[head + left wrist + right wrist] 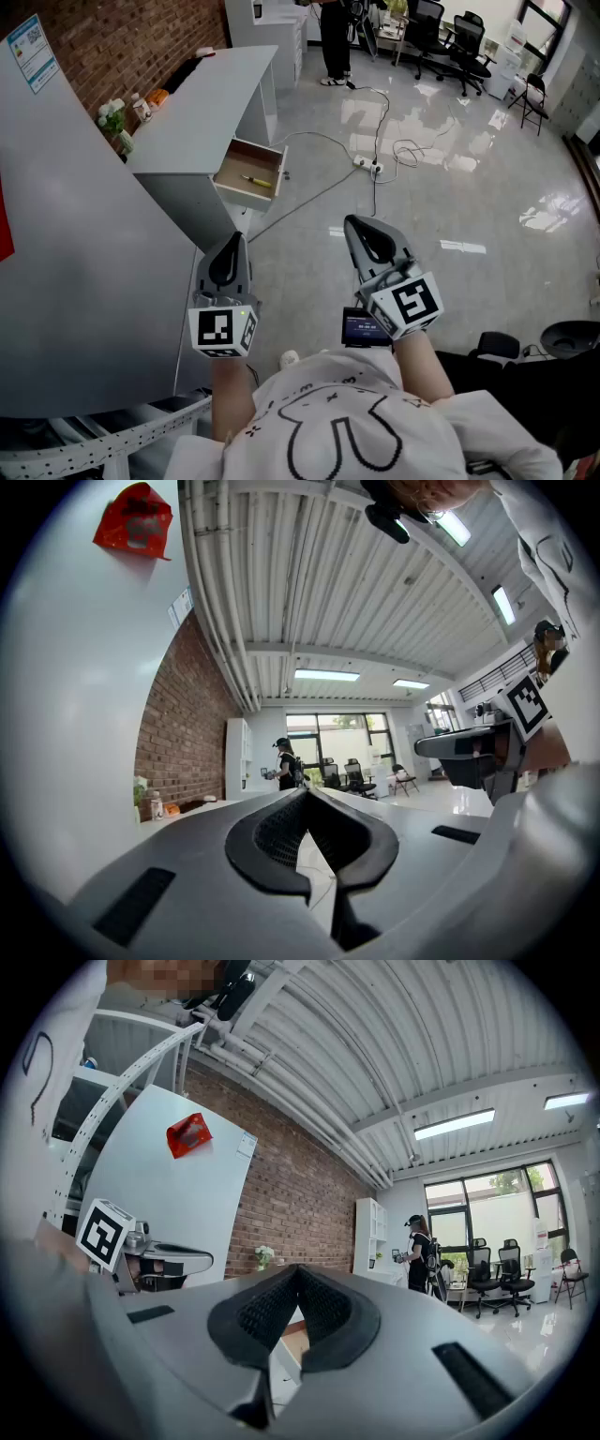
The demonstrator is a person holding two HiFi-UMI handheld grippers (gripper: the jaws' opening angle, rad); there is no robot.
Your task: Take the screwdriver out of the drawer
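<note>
You hold two grippers (left gripper [235,235], right gripper [350,221]); you face one open drawer [269,154] with one screwdriver [256,181] inside.

I see the screwdriver [255,181], small with a yellow handle, lying flat and slantwise on the tan floor of the drawer [278,169], which stands pulled open, well ahead of my left hand-held gripper [236,238] and apart from it

Bright, even light: tall far windows [511,1206] and white ceiling strip lights [326,675] glare on the glossy grey floor [417,117]; my gripper views curve, darkening at corners.
</note>
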